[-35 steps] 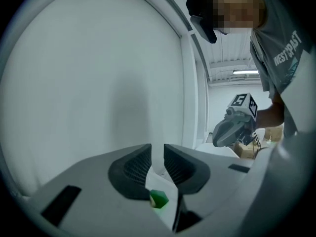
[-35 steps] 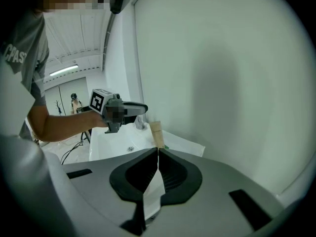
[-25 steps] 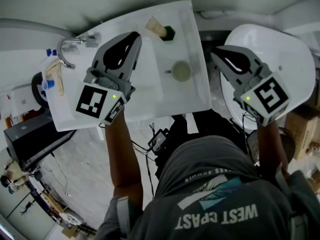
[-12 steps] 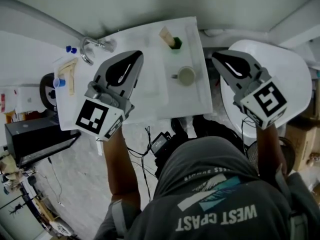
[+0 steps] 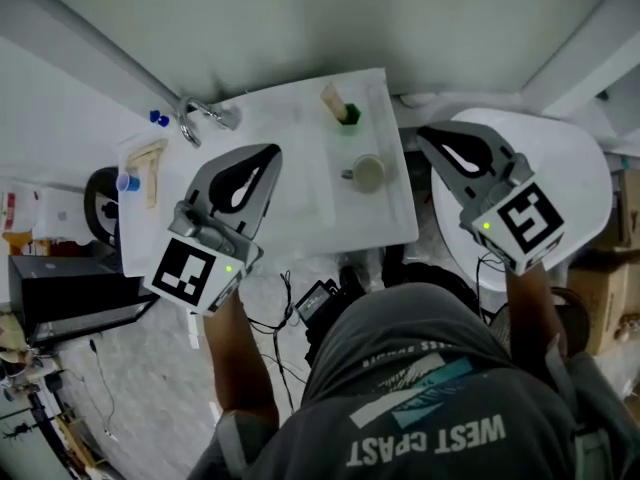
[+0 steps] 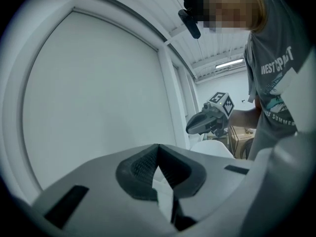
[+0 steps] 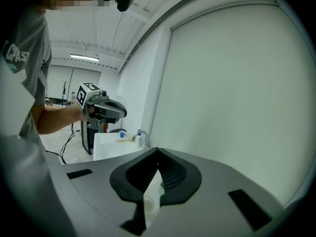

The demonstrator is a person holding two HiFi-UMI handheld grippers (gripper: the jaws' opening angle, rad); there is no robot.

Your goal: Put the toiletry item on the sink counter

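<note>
Jaws of left gripper (image 5: 270, 155) and right gripper (image 5: 426, 134) closed, empty. Toiletry item (image 5: 340, 104), green-based, rests on desk (image 5: 387, 218), upper centre; probably light, stiff, slippery, so grasp its pale body. Cup (image 5: 368, 173) just below it; faucet (image 5: 196, 118) upper left.

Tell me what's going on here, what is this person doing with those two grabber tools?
A person stands over a white sink counter with a gripper in each hand. The left gripper hovers above the counter and the right gripper is just off its right edge. Both have their jaws together and hold nothing. A cup and a small green item sit on the counter, right of the faucet. Nothing has been picked up yet.
</note>
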